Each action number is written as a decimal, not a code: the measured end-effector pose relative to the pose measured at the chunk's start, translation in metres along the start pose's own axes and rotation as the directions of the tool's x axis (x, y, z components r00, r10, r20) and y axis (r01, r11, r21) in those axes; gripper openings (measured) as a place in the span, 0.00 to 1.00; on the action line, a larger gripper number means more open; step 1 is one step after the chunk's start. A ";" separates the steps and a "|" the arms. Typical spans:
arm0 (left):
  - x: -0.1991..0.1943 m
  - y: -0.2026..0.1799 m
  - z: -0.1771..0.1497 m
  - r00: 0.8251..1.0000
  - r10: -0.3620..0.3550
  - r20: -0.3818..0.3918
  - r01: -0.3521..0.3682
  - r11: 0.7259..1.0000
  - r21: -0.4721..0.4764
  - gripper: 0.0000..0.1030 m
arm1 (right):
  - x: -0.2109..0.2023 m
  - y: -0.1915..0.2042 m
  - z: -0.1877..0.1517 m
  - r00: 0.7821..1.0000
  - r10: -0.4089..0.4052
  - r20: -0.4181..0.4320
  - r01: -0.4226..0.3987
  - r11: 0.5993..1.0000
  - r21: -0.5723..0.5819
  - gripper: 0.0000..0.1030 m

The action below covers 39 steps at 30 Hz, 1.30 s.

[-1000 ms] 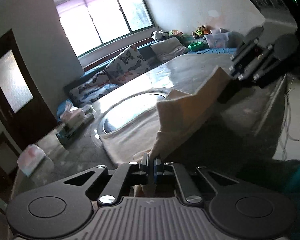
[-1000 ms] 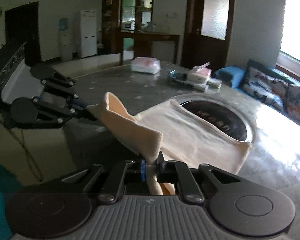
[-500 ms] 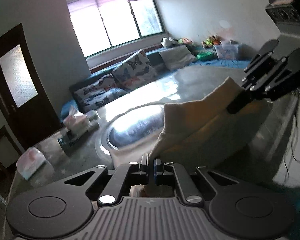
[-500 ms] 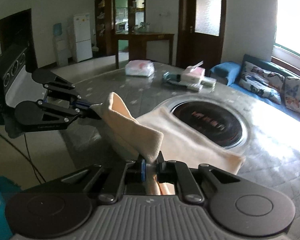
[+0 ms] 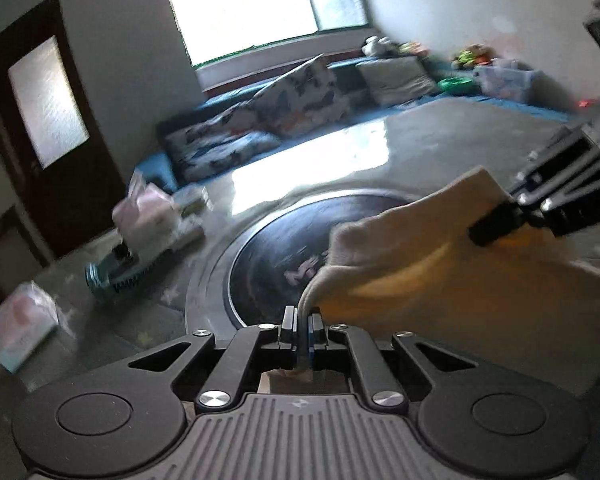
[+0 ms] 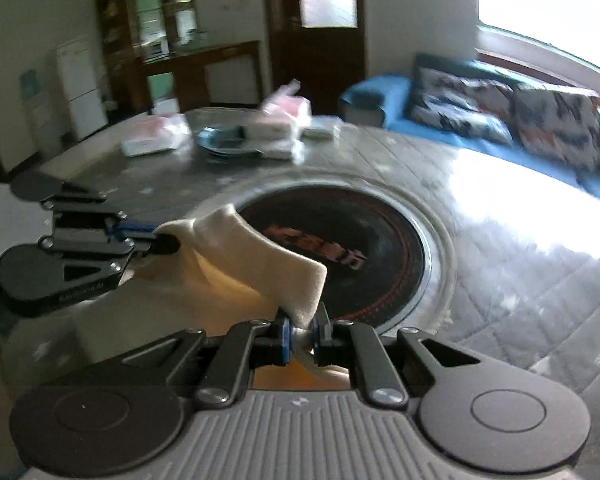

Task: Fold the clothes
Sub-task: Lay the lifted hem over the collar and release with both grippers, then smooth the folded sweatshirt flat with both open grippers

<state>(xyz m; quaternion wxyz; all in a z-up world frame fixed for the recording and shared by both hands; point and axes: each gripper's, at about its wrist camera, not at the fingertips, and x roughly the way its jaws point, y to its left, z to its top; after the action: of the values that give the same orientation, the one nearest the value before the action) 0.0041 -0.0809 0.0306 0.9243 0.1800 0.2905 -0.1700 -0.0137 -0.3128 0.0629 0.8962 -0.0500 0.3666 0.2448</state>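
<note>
A cream cloth (image 5: 412, 248) hangs stretched between my two grippers above the grey table. My left gripper (image 5: 301, 320) is shut on one corner of it. My right gripper (image 6: 302, 330) is shut on the other corner. The cloth (image 6: 256, 264) sags between them in the right wrist view. The right gripper (image 5: 500, 224) shows at the right of the left wrist view, and the left gripper (image 6: 156, 236) shows at the left of the right wrist view. The cloth's lower part is hidden behind the gripper bodies.
A round dark inset plate (image 6: 352, 256) sits in the table's (image 6: 520, 280) middle, under the cloth's far edge. Tissue packs (image 5: 148, 216) and a blue brush (image 5: 116, 280) lie at the far side. A sofa with patterned cushions (image 5: 300, 100) stands beyond.
Both grippers have carried the held cloth edge forward over the table toward the round plate. The cloth that lay spread across the plate no longer covers it. Both views are motion-blurred.
</note>
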 end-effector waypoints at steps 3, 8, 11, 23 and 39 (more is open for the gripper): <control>0.018 0.002 -0.005 0.999 0.005 -0.044 -0.007 0.999 -0.043 0.09 | 0.022 -0.012 -0.011 1.000 -0.011 -0.020 0.013 0.996 0.084 0.13; 0.013 0.009 -0.005 0.999 0.048 -0.024 -0.049 0.997 -0.062 0.27 | 0.019 -0.022 -0.020 0.998 -0.056 0.015 0.054 0.989 0.140 0.22; 0.005 0.021 -0.002 0.996 0.086 -0.025 -0.089 0.989 -0.121 0.26 | 0.004 -0.017 -0.015 0.995 -0.081 0.054 0.074 0.990 0.119 0.23; -0.034 -0.007 -0.028 0.998 -0.055 -0.038 0.051 0.994 -0.098 0.27 | 0.048 0.014 -0.005 1.000 0.005 -0.019 -0.003 0.992 0.123 0.23; -0.043 0.006 -0.045 0.988 -0.144 -0.063 0.130 0.974 -0.188 0.27 | 0.059 0.034 -0.004 0.999 -0.009 -0.038 0.009 1.000 0.016 0.23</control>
<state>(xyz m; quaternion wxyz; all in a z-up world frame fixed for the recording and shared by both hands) -0.0483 -0.0472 0.0231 0.9111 0.0801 0.3519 -0.1989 0.0034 -0.2610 0.0229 0.8906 -0.0491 0.3851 0.2369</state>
